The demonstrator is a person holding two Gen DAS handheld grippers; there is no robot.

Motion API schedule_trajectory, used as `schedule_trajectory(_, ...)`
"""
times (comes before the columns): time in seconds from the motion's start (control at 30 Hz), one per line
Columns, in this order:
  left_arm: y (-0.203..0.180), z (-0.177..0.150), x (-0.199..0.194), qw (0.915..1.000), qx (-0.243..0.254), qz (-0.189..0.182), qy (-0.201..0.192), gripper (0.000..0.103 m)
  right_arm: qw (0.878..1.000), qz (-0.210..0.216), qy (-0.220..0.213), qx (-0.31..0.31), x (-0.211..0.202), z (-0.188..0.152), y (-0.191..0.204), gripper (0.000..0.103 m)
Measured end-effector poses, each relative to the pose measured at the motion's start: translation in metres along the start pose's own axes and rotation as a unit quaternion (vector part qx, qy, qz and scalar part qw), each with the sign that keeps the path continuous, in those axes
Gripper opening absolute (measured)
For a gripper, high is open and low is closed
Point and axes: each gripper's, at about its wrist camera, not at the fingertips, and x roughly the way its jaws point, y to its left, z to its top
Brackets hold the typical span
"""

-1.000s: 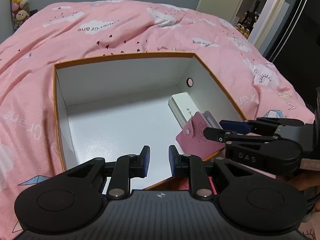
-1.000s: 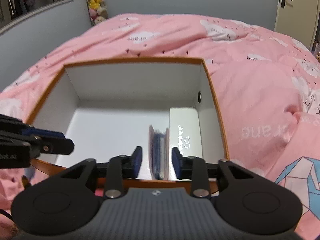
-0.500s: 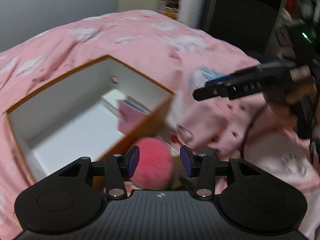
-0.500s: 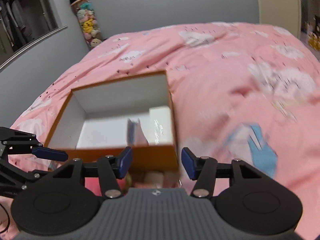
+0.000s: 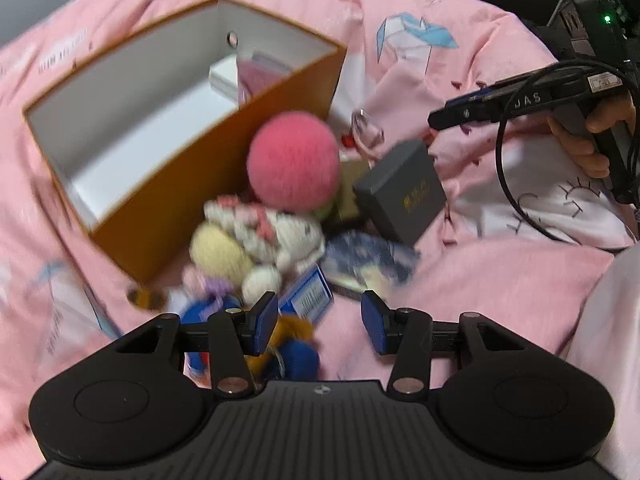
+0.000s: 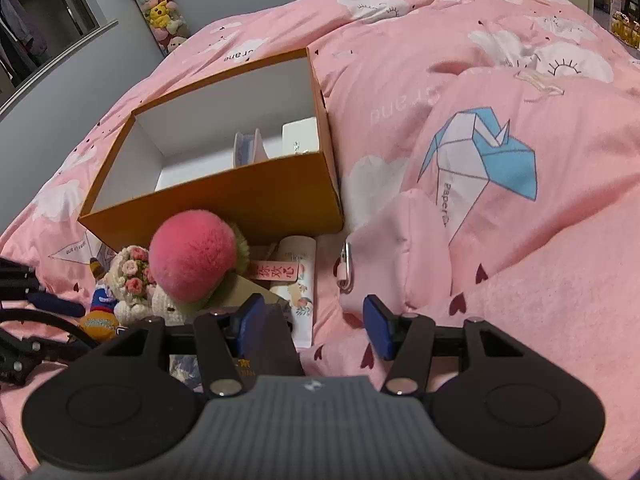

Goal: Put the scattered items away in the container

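Both grippers have been drawn back from above the orange box [image 6: 224, 200] since the earlier frames, and a heap of scattered items is now seen beyond their fingers. Everything is spread on a pink bedspread [image 6: 500, 240]. The box (white inside) lies open on it, with a white carton [image 6: 300, 140] and a pink card wallet [image 5: 260, 76] already placed at its right end. Against the box's near wall a pink pompom [image 6: 192, 256] is piled with a crocheted flower toy [image 6: 132, 276], a dark grey gift box [image 5: 400, 196] and a blue carton [image 5: 308, 296]. A silver carabiner [image 6: 346, 268] lies just beside the heap. The left gripper [image 5: 318, 320] has just been opened; its fingers are apart over bare bedspread, nothing between them. The right gripper [image 6: 310, 322] has likewise just been opened, fingers apart and empty.
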Motion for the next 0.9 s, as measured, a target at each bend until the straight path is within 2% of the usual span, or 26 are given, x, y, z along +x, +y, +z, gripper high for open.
schedule_trajectory(0.07,0.001,-0.004,0.001,0.9999,-0.011,-0.002,-0.003,0.054,1.000,0.007,0.005,-0.004,0.002,0.000,0.002,0.058)
schedule_trajectory(0.13,-0.005,-0.002,-0.001,0.9998,0.007,0.006,-0.019,0.054,1.000,0.015,0.010,-0.015,0.002,-0.002,0.005,0.057)
schedule_trajectory(0.23,-0.014,0.004,0.008,0.9991,0.030,-0.004,-0.029,0.052,1.000,0.009,0.013,-0.025,0.000,-0.003,0.007,0.057)
schedule_trajectory(0.37,-0.030,0.020,0.030,0.9974,0.063,0.028,-0.021,0.048,1.000,0.013,0.008,-0.018,-0.003,-0.005,0.005,0.057)
schedule_trajectory(0.47,-0.033,0.033,0.042,0.9981,0.059,0.004,-0.019,0.045,1.000,0.015,0.013,-0.018,-0.002,-0.009,0.005,0.057)
schedule_trajectory(0.57,-0.044,0.036,0.054,0.9968,0.077,-0.020,0.005,0.042,1.000,0.013,0.013,-0.018,-0.004,-0.010,0.007,0.057)
schedule_trajectory(0.73,-0.067,0.030,0.064,0.9928,0.114,-0.012,0.035,0.042,1.000,0.009,0.012,-0.017,-0.004,-0.011,0.008,0.057)
schedule_trajectory(0.9,-0.086,0.026,0.077,0.9828,0.163,-0.004,0.087,0.042,1.000,0.009,0.013,-0.020,-0.003,-0.013,0.012,0.057)
